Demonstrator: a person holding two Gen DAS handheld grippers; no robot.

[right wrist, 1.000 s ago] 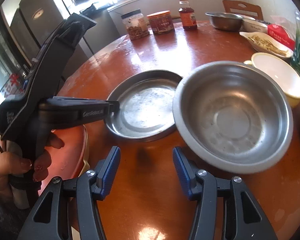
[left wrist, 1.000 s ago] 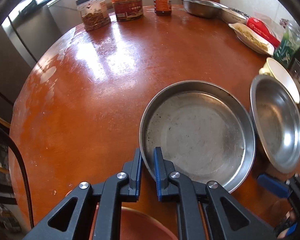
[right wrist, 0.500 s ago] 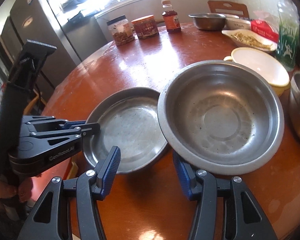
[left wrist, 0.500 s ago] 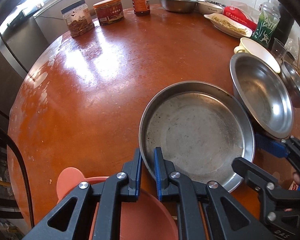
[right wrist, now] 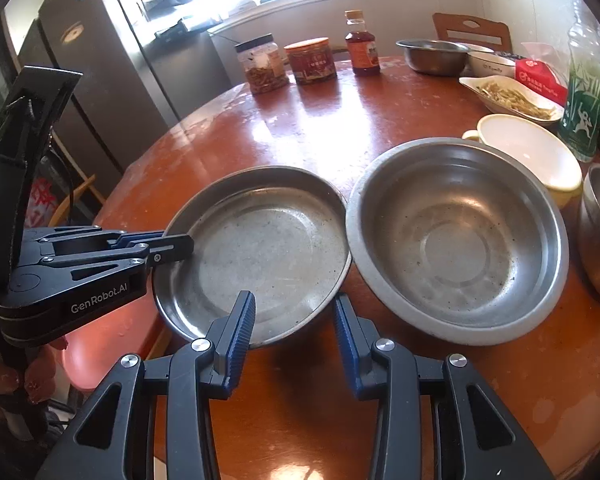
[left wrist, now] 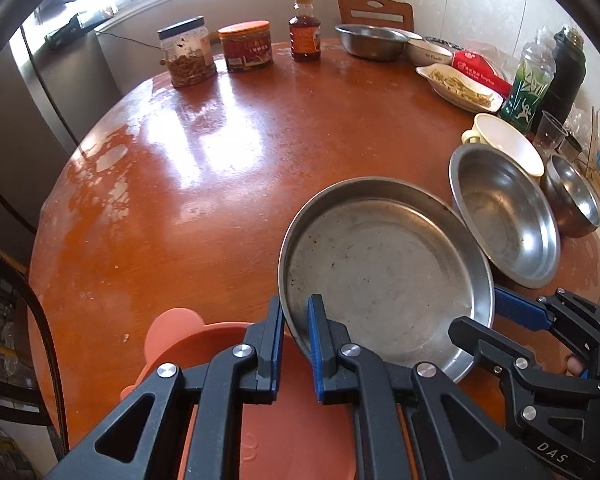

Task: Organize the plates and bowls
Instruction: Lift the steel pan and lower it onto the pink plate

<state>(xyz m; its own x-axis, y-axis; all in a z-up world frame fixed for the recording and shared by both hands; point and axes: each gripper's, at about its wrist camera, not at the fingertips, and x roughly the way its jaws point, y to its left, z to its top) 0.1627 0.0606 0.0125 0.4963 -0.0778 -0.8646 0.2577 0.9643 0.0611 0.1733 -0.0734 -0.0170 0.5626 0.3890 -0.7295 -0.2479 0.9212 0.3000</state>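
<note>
Your left gripper (left wrist: 296,340) is clamped on the near rim of the flat steel plate (left wrist: 384,276), which hangs tilted over the pink plate (left wrist: 220,400). Only the right wrist view shows your left hand (right wrist: 8,384) wrapped round the handle, gripper lying level. The steel bowl (right wrist: 456,240) rests on the table (right wrist: 300,128), touching the plate's edge. Your right gripper (right wrist: 294,320) points downward, jaws closing around the plate's near rim, not yet pinching.

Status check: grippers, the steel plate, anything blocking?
Left gripper shut on steel plate rim. Right gripper closing, nothing pinched, plate edge between its fingers. Steel bowl alongside the plate; pink plate under the near rim.
</note>
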